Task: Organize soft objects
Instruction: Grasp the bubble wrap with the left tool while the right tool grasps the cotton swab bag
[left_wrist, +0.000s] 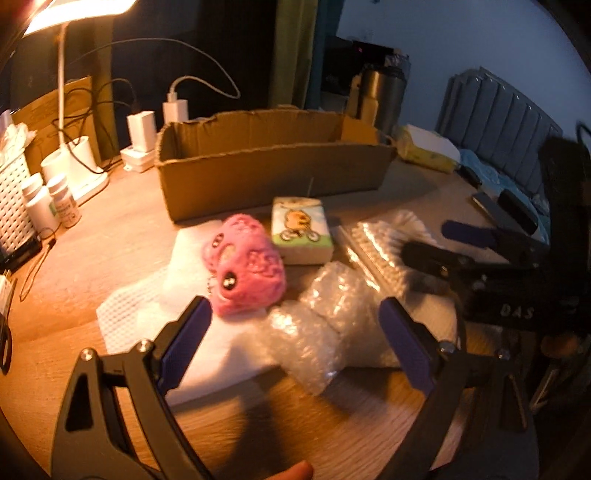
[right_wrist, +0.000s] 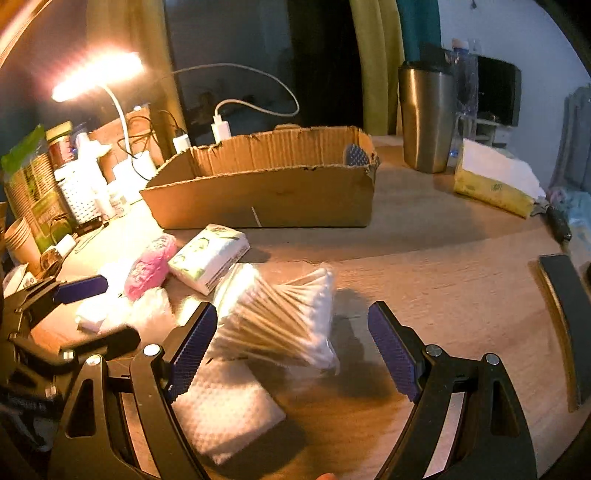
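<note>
Both grippers released, nothing between the jaws of either.

Left gripper (left_wrist: 295, 328) angled down over the soft pile on the wooden surface (left_wrist: 122, 229). Jaws wide. Crumpled bubble wrap (left_wrist: 325, 317) lies in the gap between its purple pads (left_wrist: 186, 343), not pinched. Pink plush toy (left_wrist: 247, 269) sits just beyond the left pad, on a white mesh foam sheet (left_wrist: 133, 310). Cartoon-print tissue pack (left_wrist: 301, 230) right behind the plush, touching or nearly so, can't tell. A fingertip (left_wrist: 295, 472) shows at the bottom edge of the left wrist view.

Right gripper (right_wrist: 291, 347) also pointed down, jaws wide. Clear bag of cotton swabs (right_wrist: 280, 317) lies just ahead of it, near the left pad, tilted up on one side, motion-blurred. Folded white paper towel (right_wrist: 221, 410) lies flat under and beside the left finger. The right gripper appears in the left wrist view too, right of the pile, over the swab bag.

Open cardboard box (right_wrist: 266, 195) stands behind the pile, well apart from both grippers. A bit of blue textured material (right_wrist: 356, 157) shows inside its right end; rest of the interior is hidden.

Clutter at the back: lit desk lamp (right_wrist: 96, 77), white chargers (right_wrist: 221, 133) with cables, steel tumbler (right_wrist: 426, 118), yellow tissue pack (right_wrist: 491, 184), white perforated basket (left_wrist: 11, 199), pill bottles (left_wrist: 66, 203).
</note>
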